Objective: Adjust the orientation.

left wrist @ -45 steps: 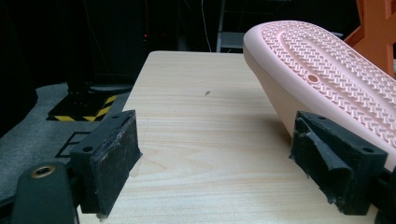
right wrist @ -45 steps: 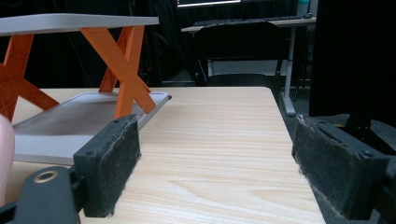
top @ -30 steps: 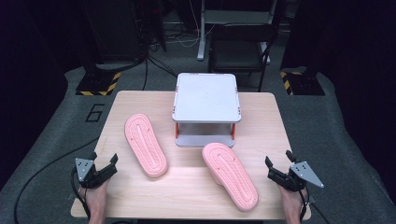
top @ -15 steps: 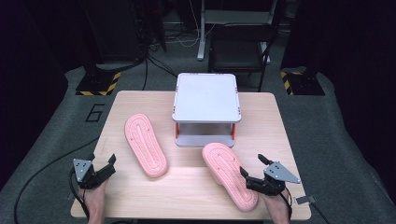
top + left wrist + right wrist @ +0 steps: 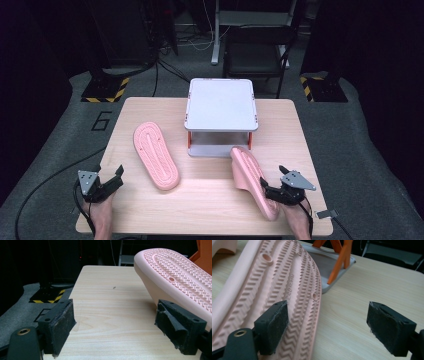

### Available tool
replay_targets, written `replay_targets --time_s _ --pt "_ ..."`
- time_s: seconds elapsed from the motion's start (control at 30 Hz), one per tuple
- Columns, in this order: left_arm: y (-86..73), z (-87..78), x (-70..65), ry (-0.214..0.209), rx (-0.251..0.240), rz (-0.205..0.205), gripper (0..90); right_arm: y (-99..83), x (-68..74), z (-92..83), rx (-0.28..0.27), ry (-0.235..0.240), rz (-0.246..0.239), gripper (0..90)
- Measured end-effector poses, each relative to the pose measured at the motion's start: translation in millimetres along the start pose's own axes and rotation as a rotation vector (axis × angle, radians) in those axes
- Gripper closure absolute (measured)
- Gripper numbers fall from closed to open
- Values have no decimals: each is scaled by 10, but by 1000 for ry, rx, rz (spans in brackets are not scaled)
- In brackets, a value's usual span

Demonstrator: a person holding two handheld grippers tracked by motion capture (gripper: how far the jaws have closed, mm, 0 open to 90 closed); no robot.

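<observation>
Two pink slippers lie on the wooden table [image 5: 210, 195]. The left slipper [image 5: 156, 155] rests sole up, and its ridged sole [image 5: 175, 272] rises just right of my left gripper [image 5: 115, 312], which stands open over bare wood at the near left corner [image 5: 107, 172]. The right slipper [image 5: 252, 180] is tipped up on its edge, toe toward the stand. My right gripper [image 5: 273, 181] is open beside it. In the right gripper view its left pad [image 5: 273, 325] lies against the slipper's sole [image 5: 287, 285]; the right pad hangs over bare table.
A white two-level stand [image 5: 220, 105] with orange legs [image 5: 339, 257] and a grey base [image 5: 332, 265] sits at the table's far middle. Dark floor, cables, a chair and yellow-black striped blocks lie beyond the table. The table's near edge runs just behind both grippers.
My right gripper has moved left up to the right slipper. That slipper has tipped onto its edge and swung its toe toward the stand. The left gripper has hardly moved.
</observation>
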State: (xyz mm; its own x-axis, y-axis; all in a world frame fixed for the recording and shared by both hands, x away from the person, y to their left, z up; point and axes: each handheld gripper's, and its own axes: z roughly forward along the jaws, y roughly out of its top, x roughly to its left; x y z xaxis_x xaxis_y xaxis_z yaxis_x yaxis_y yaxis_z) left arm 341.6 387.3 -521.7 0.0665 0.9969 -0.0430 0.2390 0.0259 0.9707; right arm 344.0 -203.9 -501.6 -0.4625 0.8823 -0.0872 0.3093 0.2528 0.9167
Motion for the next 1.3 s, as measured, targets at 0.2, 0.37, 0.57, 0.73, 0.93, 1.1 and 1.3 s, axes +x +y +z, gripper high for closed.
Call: replay_targets --time_s 0.2,0.37,0.57,0.73,0.93,1.1,1.3 --pt "3 1 -6 -5 -4 1 158 -62 -175 54 9 2 54 184" --pt "2 -1 -3 -6 -7 -2 159 -67 -250 75 10 -13 65 190" --pt "2 2 2 -3 -7 -2 159 8 -314 -9 -26 -52 89 190" --pt "3 1 -5 -4 -3 2 159 290 -189 -140 -127 -35 60 192" --pt "5 -3 -3 -6 -6 3 160 459 97 20 -99 49 -28 196" --pt "-1 -7 16 1 -5 -2 162 318 40 113 -43 32 -5 207" --pt "5 -5 -5 -2 -2 3 165 261 -142 -42 -73 9 46 219"
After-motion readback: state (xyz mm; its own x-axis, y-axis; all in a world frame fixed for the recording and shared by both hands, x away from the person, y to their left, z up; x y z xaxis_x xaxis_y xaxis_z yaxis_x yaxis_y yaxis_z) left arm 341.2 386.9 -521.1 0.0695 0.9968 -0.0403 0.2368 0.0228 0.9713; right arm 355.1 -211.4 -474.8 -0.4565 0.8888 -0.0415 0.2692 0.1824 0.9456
